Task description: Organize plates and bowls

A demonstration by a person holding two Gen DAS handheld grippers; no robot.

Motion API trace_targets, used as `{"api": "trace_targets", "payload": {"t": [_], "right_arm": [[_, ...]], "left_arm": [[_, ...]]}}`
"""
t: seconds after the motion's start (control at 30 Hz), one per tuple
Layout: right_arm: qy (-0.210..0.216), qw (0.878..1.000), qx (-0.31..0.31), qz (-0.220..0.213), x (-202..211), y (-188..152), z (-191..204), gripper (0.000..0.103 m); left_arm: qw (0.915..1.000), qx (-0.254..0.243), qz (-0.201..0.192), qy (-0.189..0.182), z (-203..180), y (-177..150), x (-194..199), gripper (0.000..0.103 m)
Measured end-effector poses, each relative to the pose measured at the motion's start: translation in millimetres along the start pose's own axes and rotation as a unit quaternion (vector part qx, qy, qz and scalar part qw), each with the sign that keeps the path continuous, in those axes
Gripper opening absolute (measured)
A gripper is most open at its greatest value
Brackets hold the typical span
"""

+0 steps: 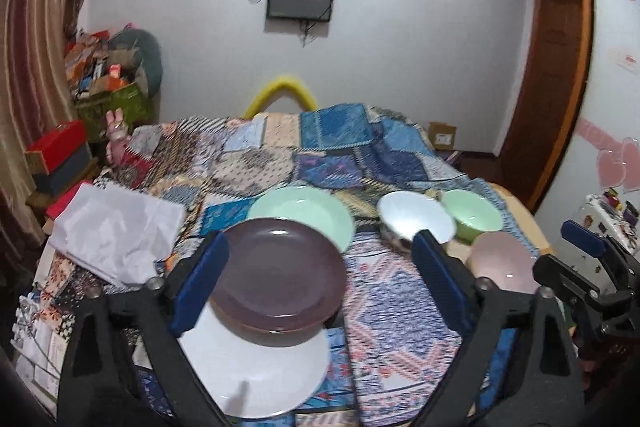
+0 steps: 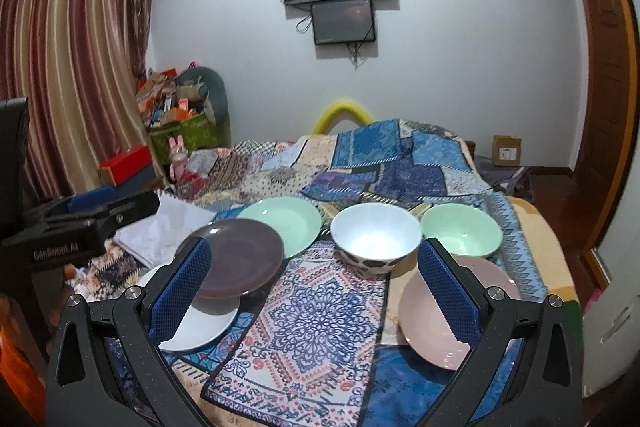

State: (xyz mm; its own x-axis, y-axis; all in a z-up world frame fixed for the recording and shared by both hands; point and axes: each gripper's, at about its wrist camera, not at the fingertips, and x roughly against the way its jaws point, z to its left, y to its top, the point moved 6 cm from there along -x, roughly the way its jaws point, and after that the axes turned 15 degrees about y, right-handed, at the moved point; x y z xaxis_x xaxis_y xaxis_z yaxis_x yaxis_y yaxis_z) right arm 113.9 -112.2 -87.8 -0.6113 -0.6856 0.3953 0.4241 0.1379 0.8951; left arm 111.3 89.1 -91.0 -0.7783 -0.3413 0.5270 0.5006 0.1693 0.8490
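Blue-padded jaws of the left gripper spread wide, holding nothing, straddling the purple plate. Purple plate stacked on the white plate, raised on a dark foot, its far rim just beside the green plate. Right gripper likewise wide open and empty, poised over a bare stretch of patterned mat between the plate stack and the pink plate. Pink plate close to the bed's right edge, partly behind the right pad. Farther back, a row: green plate, white bowl, green bowl, the two bowls nearly touching. Beyond the row, open patchwork bedspread reaching toward the white wall. Crumpled white paper near the bed's left edge.
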Motion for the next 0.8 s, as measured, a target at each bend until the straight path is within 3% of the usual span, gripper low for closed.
{"api": "trace_targets", "payload": {"t": [0.23,0.47,0.6,0.8], "right_arm": [[0.024,0.999,0.004,0.034,-44.4,-1.2,3.8,0.094],[0.053,0.995,-0.018,0.078,-96.6,-11.2,2.5,0.085],[0.063,0.992,-0.031,0.105,-121.5,-19.1,2.7,0.08],[0.063,0.988,-0.038,0.139,-153.8,-32.2,-0.2,0.075]], "left_arm": [[0.9989,-0.003,0.042,0.02,41.4,7.8,-42.0,0.088],[0.9902,-0.061,0.1,0.076,78.4,11.6,-91.8,0.08],[0.9845,-0.067,0.144,0.075,95.5,2.4,-122.3,0.078],[0.975,-0.045,0.214,0.038,107.3,-26.8,-173.8,0.069]]}}
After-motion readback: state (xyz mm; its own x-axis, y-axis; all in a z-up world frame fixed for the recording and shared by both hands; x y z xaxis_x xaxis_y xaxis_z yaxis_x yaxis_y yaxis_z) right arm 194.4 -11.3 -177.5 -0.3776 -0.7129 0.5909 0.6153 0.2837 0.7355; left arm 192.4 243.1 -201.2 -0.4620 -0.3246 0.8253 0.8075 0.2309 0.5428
